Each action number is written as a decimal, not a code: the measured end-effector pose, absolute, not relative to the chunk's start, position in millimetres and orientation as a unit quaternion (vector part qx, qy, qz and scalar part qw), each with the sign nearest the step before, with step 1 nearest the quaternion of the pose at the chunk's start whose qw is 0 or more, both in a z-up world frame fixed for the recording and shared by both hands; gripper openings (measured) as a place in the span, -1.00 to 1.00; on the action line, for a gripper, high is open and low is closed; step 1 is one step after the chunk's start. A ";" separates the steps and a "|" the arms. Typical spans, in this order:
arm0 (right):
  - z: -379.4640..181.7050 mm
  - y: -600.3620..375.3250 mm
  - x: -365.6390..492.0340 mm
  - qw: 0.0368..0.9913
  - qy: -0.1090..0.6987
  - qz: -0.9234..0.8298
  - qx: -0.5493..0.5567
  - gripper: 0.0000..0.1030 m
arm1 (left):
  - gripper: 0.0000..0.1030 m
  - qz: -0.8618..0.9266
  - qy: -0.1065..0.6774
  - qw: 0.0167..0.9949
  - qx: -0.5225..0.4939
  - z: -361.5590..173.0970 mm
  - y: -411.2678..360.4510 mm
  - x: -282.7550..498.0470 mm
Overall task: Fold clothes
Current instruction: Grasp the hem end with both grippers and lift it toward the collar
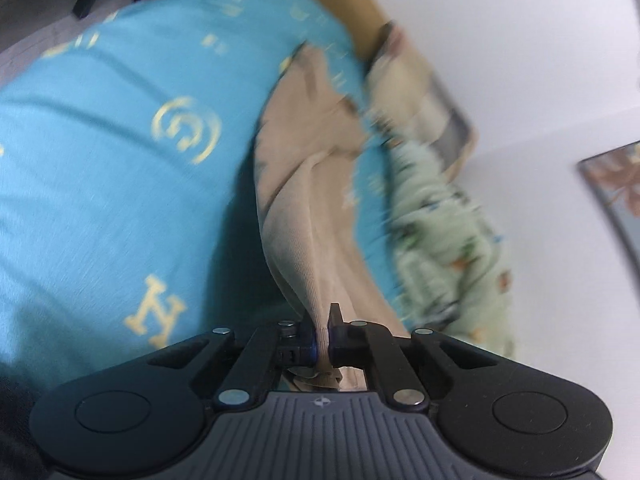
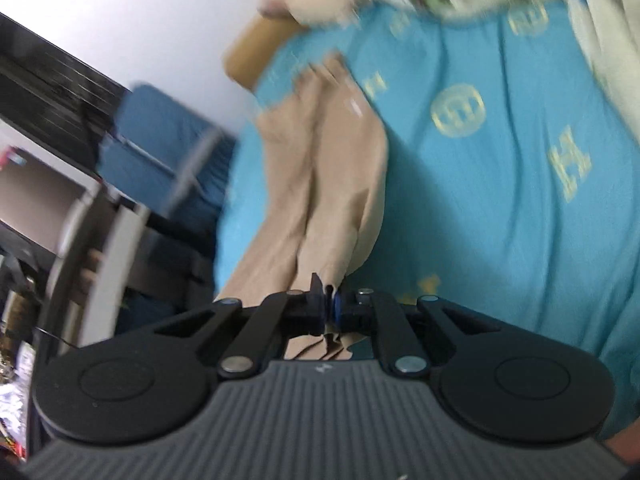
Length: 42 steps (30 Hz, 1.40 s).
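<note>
Motion blur smears both views. In the left wrist view the far end of the beige garment (image 1: 316,168) dissolves against the turquoise bedsheet (image 1: 120,184), and the pale green patterned cloth (image 1: 444,232) to its right is streaked, its print unreadable. A framed picture (image 1: 612,184) is cut off by the right edge. In the right wrist view the garment's far end (image 2: 320,80) blurs too, and the clutter (image 2: 16,320) at the left edge cannot be identified.
</note>
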State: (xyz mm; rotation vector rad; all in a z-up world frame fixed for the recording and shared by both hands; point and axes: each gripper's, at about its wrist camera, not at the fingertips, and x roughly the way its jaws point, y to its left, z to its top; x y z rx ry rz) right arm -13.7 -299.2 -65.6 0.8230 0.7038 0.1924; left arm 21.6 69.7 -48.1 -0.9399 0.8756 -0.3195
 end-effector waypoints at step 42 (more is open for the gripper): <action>-138.3 -299.1 199.8 0.917 0.321 0.013 0.237 -0.82 | -0.91 -0.094 0.351 0.902 -0.233 -111.0 26.3 246.7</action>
